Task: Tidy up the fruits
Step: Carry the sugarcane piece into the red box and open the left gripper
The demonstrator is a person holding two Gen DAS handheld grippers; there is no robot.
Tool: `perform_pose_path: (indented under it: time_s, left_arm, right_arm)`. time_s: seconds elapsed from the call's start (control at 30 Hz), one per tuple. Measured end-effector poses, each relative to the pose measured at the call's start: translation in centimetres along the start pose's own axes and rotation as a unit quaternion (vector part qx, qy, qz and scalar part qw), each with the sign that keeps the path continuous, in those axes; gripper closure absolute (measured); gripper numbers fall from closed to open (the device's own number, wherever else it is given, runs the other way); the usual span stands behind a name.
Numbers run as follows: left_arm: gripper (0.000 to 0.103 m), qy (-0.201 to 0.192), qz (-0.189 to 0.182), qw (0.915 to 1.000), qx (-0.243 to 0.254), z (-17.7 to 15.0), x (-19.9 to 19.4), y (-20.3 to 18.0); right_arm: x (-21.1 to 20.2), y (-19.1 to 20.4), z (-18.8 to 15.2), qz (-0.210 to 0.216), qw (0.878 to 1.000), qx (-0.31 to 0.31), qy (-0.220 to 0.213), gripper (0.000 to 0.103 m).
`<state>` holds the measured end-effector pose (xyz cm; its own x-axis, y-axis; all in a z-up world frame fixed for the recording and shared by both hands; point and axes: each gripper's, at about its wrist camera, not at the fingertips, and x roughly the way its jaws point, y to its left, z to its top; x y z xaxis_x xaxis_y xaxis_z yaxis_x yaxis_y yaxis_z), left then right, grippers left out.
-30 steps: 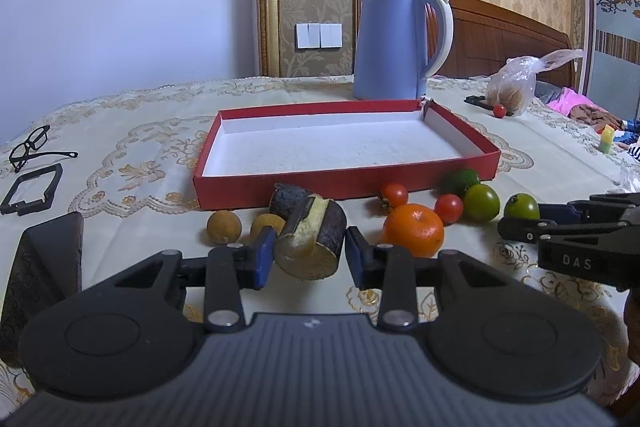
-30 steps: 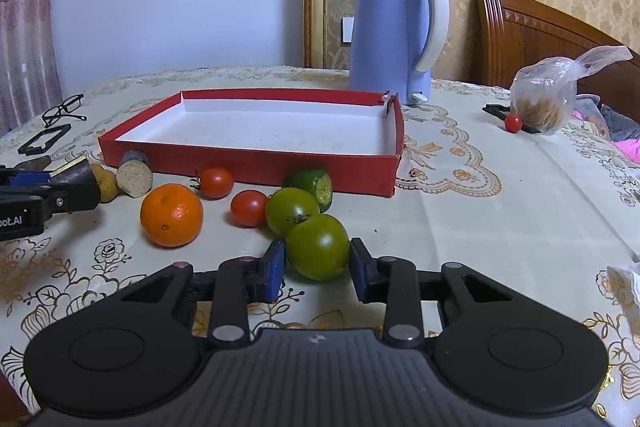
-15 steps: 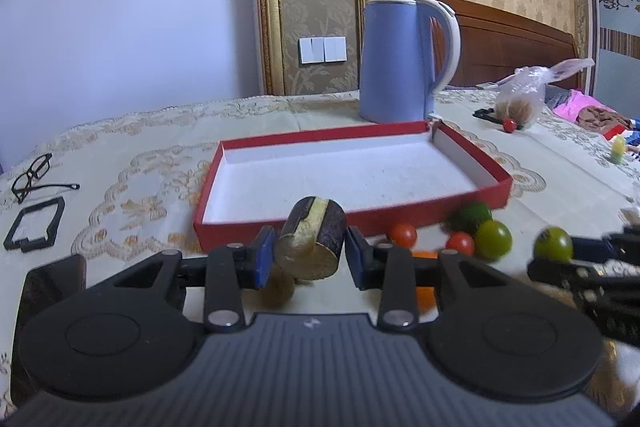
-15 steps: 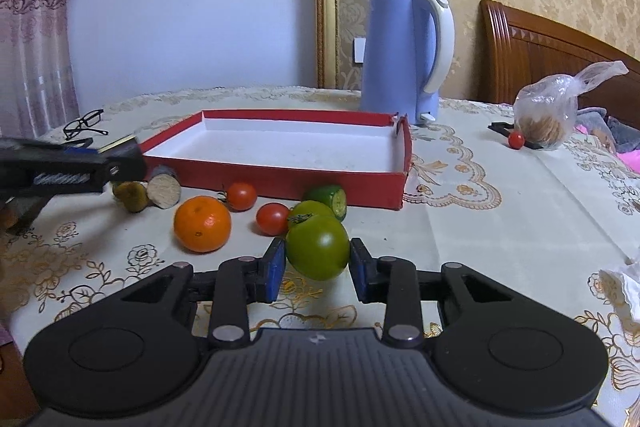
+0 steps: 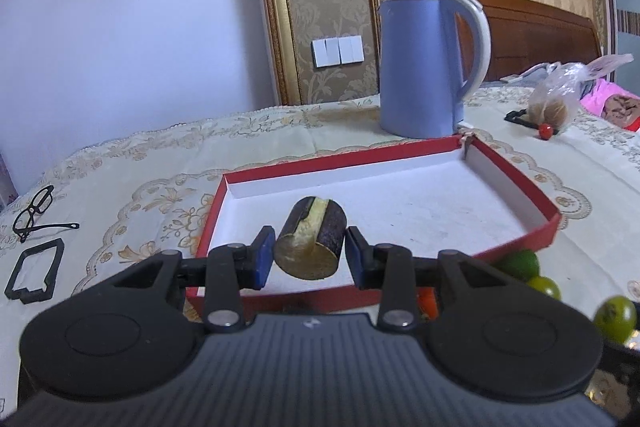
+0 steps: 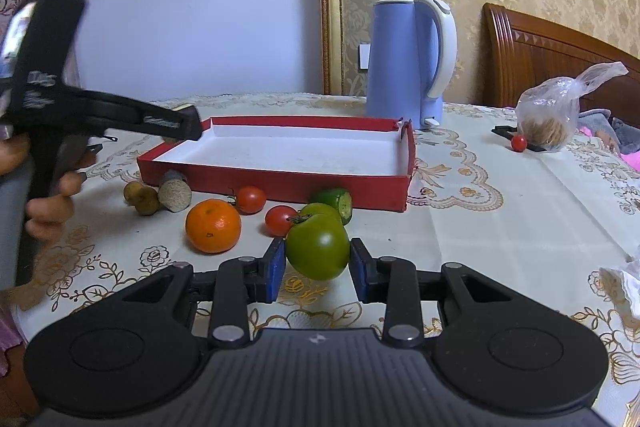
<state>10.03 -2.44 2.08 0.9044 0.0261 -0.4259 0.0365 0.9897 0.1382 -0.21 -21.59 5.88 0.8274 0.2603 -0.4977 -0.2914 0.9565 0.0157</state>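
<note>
Tray (image 6: 280, 183) sits mid-table, kettle (image 6: 404, 63) just behind its far right corner. Loose fruit lines the tray's near wall: cut stub (image 6: 175, 191) and two small round fruits (image 6: 141, 197) at left, orange (image 6: 213, 225) and two tomatoes (image 6: 251, 199) centre, cucumber piece (image 6: 338, 199) right. Bagged food (image 6: 550, 119) far right, well apart. Glasses (image 5: 38, 209) far left of the tray, a frame (image 5: 34, 271) before them.

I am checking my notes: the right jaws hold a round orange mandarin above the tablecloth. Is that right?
Not quite. The right gripper holds a round green tomato; the round orange mandarin lies on the tablecloth, as the right wrist view shows.
</note>
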Motion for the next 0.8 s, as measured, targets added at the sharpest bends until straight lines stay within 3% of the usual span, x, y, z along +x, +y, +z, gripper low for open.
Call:
perform_pose_path:
  time_s: [0.8]
  left_arm:
    - [0.069,0.052,0.049,0.9971,0.024,3.4,8.9,-1.8]
  right_arm:
    - [-0.9,-0.6,-0.2,0.009,1.0,0.01,-0.007,0.07]
